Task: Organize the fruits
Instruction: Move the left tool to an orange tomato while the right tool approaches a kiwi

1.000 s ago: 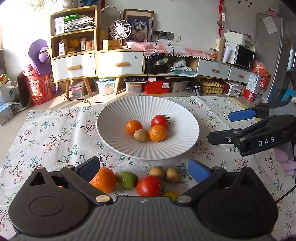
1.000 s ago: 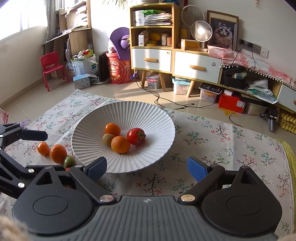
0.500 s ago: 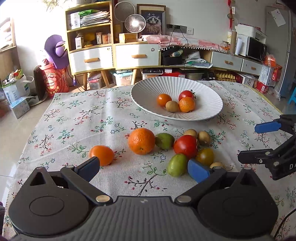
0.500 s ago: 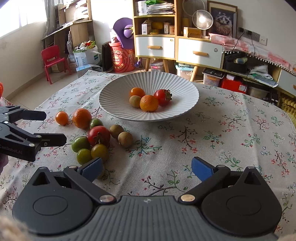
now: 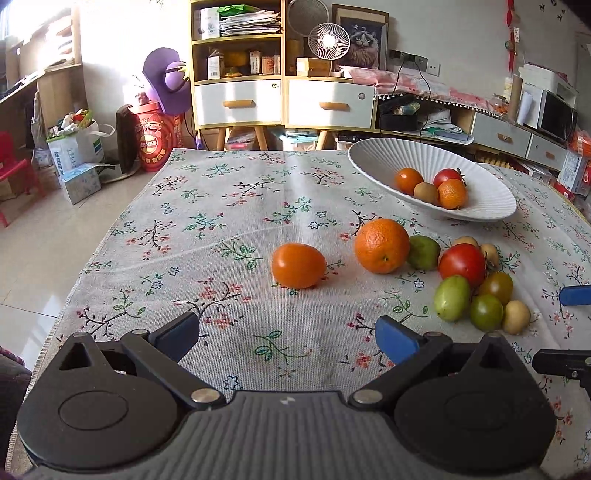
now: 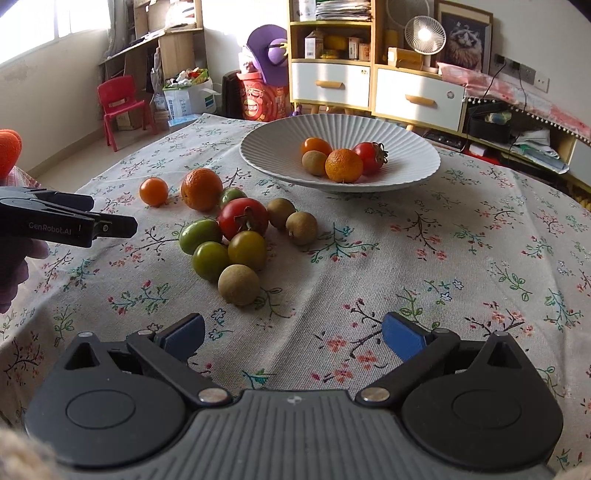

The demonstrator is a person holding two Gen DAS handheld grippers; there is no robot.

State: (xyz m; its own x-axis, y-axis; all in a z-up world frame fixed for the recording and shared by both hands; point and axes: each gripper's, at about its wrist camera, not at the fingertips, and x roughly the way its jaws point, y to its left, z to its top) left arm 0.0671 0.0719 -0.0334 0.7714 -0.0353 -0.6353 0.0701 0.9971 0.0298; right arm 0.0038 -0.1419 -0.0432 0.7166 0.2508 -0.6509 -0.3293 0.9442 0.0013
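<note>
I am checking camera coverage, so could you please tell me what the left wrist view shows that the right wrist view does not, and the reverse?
Only the left wrist view shows the microwave-like appliance on the far right cabinet and the open left gripper from behind.

Only the right wrist view shows the small red plastic chair whole, the bright window, and the open right gripper from behind.

Both show the white ribbed bowl holding four fruits, the loose fruits beside it, and the floral tablecloth.
</note>
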